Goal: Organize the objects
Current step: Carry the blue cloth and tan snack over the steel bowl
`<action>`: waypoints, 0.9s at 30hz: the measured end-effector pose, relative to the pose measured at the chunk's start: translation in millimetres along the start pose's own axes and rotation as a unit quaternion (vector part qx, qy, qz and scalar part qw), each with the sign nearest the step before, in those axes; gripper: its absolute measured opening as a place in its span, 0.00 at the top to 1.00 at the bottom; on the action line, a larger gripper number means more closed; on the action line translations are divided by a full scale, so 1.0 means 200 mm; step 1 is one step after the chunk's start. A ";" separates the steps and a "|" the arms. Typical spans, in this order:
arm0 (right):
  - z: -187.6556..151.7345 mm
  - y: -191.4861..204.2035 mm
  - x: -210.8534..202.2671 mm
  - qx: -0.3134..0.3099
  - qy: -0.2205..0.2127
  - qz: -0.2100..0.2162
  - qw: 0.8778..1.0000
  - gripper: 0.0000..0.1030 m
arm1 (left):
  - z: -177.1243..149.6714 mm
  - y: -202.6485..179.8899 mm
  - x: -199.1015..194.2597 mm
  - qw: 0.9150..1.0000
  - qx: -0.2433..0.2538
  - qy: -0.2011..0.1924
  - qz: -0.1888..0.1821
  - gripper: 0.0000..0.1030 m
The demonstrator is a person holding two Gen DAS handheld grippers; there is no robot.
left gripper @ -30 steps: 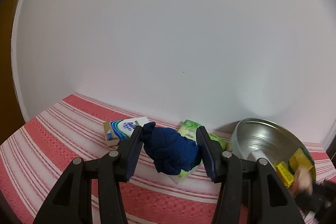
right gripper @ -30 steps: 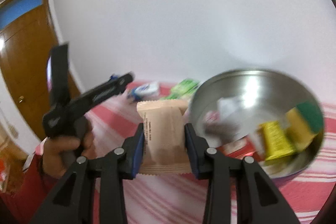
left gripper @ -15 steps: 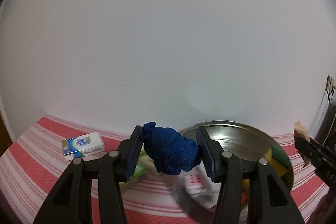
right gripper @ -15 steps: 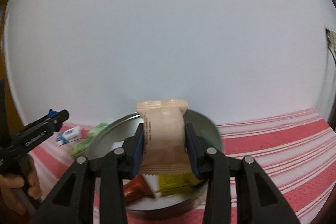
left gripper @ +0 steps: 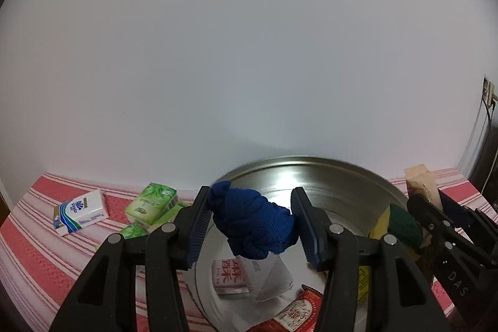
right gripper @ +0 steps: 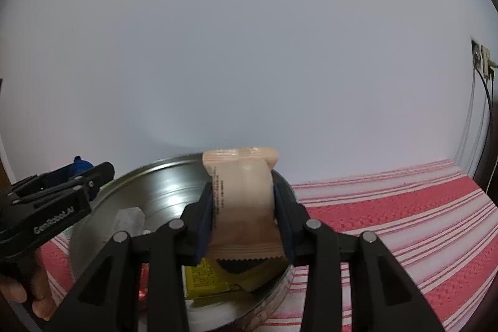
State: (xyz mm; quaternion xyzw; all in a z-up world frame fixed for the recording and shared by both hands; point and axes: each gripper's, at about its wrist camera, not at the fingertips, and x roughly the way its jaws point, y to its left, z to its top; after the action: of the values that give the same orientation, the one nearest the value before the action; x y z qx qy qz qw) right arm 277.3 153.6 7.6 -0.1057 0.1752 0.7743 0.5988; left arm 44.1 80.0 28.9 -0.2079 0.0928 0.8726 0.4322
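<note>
Both loads now hang over the bowl (left gripper: 326,176): your left hand-held gripper (left gripper: 252,226) clamps the blue cloth (left gripper: 255,223), your right hand-held gripper (right gripper: 242,213) the beige packet (right gripper: 242,195). Next, lower and release inside.

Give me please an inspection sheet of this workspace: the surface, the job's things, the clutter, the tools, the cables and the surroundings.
Surface: red-and-white striped tablecloth.
Job's things: metal bowl on the cloth, holding a red-and-white packet, a white wrapper, a yellow packet and a green-and-yellow sponge.
Clutter: blue-and-white tissue pack and green tissue packs on the cloth, left of the bowl.
Tools: left tool shut on a blue knitted cloth above the bowl; right tool shut on a beige snack packet above the bowl.
Cables: dark cable hangs from a wall socket.
Surroundings: plain white wall.
</note>
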 end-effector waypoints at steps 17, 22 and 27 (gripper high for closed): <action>-0.03 0.07 0.16 -0.004 0.026 0.006 1.000 0.63 | -0.07 -0.13 0.12 0.998 0.046 0.032 0.014 0.47; -0.03 0.08 0.15 -0.004 0.027 0.008 1.000 0.63 | -0.08 -0.16 0.09 0.998 0.050 0.036 0.019 0.47; 0.00 0.12 0.19 -0.008 0.028 0.014 0.999 0.62 | -0.07 -0.16 0.09 0.998 0.050 0.037 0.023 0.47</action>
State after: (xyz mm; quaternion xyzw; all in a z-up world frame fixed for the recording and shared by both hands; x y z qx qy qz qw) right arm 244.0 181.6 -3.7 -0.1299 0.1870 0.7807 0.5819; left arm 64.5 107.9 8.5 -0.2163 0.1570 0.8684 0.4177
